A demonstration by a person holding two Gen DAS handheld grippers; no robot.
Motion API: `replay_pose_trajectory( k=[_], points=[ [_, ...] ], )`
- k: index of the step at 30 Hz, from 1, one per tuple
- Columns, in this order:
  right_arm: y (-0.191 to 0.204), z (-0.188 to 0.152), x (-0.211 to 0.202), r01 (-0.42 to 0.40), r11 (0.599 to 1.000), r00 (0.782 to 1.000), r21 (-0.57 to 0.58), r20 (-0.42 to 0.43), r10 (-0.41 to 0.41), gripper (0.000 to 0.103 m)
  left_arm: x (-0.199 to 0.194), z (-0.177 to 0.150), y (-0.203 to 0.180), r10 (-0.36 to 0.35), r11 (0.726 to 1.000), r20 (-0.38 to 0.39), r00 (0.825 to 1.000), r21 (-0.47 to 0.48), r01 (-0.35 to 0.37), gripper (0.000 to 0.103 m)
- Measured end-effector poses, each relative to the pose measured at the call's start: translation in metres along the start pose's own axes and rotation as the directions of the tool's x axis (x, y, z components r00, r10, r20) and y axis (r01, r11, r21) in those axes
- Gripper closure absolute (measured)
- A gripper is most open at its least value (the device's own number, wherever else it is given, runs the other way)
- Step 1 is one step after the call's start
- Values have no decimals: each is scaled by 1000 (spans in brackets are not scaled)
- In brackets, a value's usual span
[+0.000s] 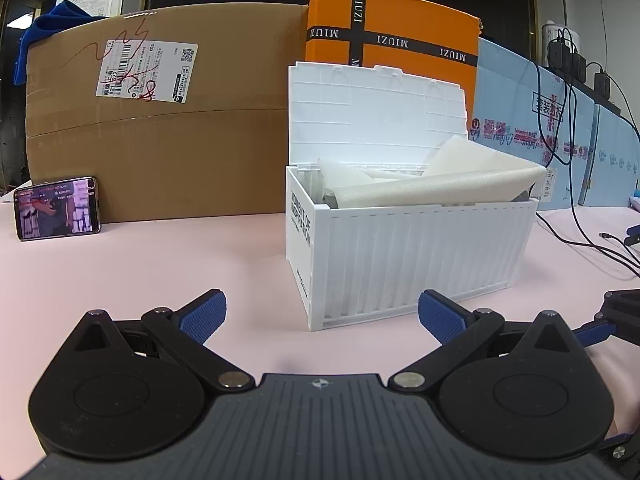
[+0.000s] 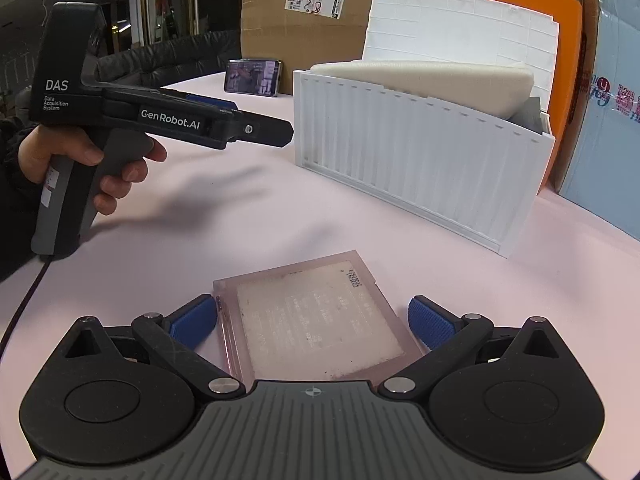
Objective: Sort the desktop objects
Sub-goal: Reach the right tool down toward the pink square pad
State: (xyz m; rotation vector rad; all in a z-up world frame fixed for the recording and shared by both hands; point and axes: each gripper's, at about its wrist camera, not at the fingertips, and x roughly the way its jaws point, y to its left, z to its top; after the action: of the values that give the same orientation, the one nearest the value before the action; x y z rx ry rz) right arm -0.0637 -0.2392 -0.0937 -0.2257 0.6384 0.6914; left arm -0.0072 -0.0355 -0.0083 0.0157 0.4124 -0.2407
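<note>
Right wrist view: right hand-held gripper spread wide around flat clear case on counter; left hand-held gripper wide, empty, facing open white box.

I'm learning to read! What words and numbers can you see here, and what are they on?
"MIUZI": black bands on the orange box.
"MOMENT OF": end of the white bin; the line below is too blurred.
"DAS", "Data Acquisition System", "GenRobot.AI": side of the left claw tool.
Shipping label on the brown carton: too small.
Flat clear case between the open right claw fingers: faded, unreadable.
Blue box: too blurred.
</note>
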Motion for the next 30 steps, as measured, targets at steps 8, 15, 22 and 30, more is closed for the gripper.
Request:
replay_pose_trajectory(
  k=[8, 15, 22, 30],
  points=[
    [3, 0, -1, 8, 1000, 1000, 11, -4, -8, 4, -2, -2, -3, -9, 1000, -7, 1000, 9, 9, 0],
    [8, 2, 0, 36, 999, 999, 30, 1, -36, 8, -3, -4, -8, 29, 999, -25, 999, 34, -28, 0],
    [10, 4, 3, 51, 997, 999, 55, 8, -51, 8, -3, -5, -11, 65, 996, -42, 997, 62, -62, 0],
    [9, 8, 0, 52, 995, 998, 84, 38, -56, 12, -7, -4, -13, 65, 996, -41, 997, 66, -62, 0]
  ],
)
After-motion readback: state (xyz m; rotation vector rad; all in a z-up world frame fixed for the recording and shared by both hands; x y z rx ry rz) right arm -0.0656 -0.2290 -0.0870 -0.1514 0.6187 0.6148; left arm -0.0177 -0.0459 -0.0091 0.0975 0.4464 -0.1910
